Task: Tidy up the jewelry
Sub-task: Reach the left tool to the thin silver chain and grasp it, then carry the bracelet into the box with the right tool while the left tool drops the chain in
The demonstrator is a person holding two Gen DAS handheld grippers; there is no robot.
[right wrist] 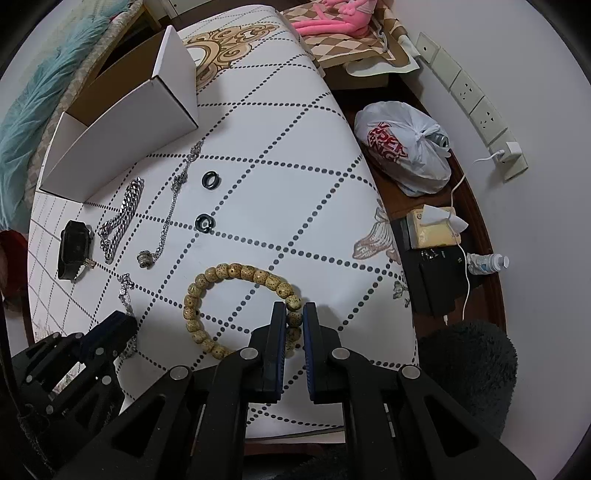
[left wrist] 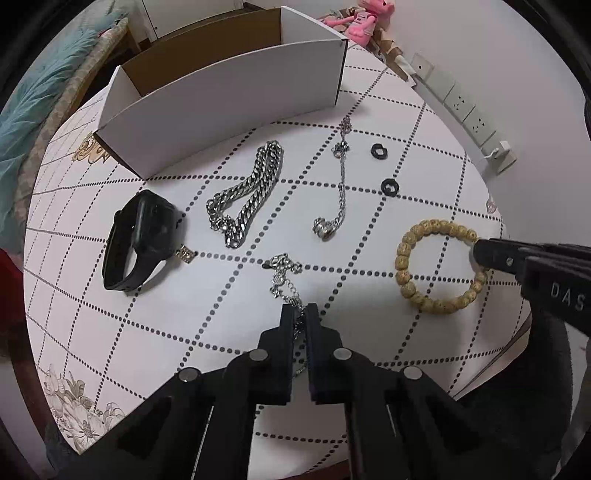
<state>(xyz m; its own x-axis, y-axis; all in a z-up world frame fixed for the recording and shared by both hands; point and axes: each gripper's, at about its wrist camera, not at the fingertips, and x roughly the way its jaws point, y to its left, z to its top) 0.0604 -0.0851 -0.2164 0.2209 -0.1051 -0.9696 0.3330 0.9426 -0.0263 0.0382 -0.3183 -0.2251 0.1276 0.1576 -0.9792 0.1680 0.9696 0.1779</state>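
Note:
Jewelry lies on the white dotted tablecloth (left wrist: 184, 332). My left gripper (left wrist: 299, 314) is shut on a thin silver charm chain (left wrist: 284, 273) that lies on the cloth. My right gripper (right wrist: 294, 314) is shut on the near right side of a tan wooden bead bracelet (right wrist: 221, 280), also in the left wrist view (left wrist: 436, 266). A black smartwatch (left wrist: 140, 236), a thick silver curb chain (left wrist: 247, 195), a thin silver necklace with a pendant (left wrist: 341, 177) and two black rings (left wrist: 378, 150) (left wrist: 390, 187) lie farther out. An open white cardboard box (left wrist: 229, 99) stands behind them.
A row of wall sockets (left wrist: 465, 107) runs along the right wall. Beside the table are a white plastic bag (right wrist: 406, 147), a tissue pack (right wrist: 432, 229), a small bottle (right wrist: 487, 264) and a white cable. A pink plush toy (left wrist: 364, 20) lies at the back.

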